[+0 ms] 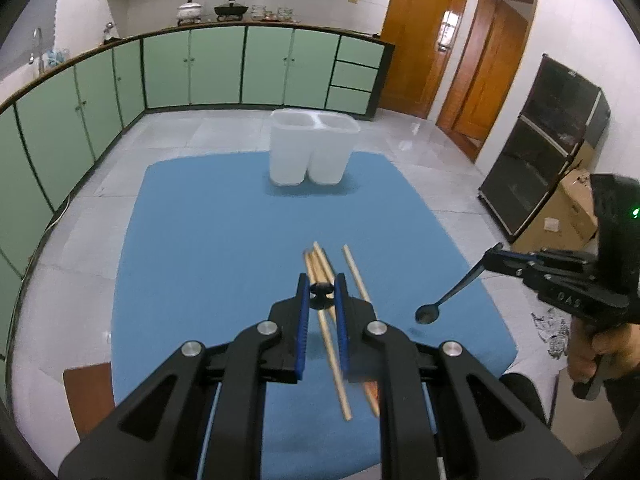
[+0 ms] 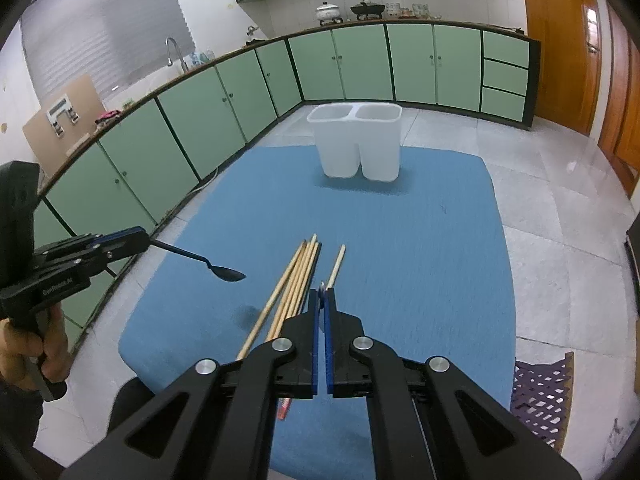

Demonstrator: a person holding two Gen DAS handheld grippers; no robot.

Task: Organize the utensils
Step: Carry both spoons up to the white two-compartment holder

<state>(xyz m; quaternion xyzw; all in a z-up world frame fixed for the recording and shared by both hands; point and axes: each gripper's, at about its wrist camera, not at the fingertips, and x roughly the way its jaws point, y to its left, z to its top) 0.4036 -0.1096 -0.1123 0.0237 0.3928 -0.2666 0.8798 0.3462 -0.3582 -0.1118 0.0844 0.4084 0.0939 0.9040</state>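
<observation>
Several wooden chopsticks (image 1: 320, 264) (image 2: 296, 280) lie bunched on the blue mat (image 1: 220, 240) (image 2: 420, 240), with one more chopstick (image 1: 356, 276) (image 2: 336, 264) just to their right. My left gripper (image 1: 322, 290) (image 2: 148, 240) hovers above them, shut on the handle of a black spoon (image 2: 224, 272), which looks end-on in its own view. My right gripper (image 2: 321, 294) (image 1: 494, 256) is shut on a second black spoon (image 1: 427, 314), whose bowl hangs down over the mat. A white two-compartment holder (image 1: 312, 148) (image 2: 360, 144) stands upright at the mat's far end.
Green cabinets ring the room on the left and at the back. A black rack (image 1: 548, 140) and a cardboard box (image 1: 568, 216) stand on the floor at the right. A purple lattice mat (image 2: 540, 400) lies beside the blue mat. A hand (image 1: 600, 352) grips each gripper's handle.
</observation>
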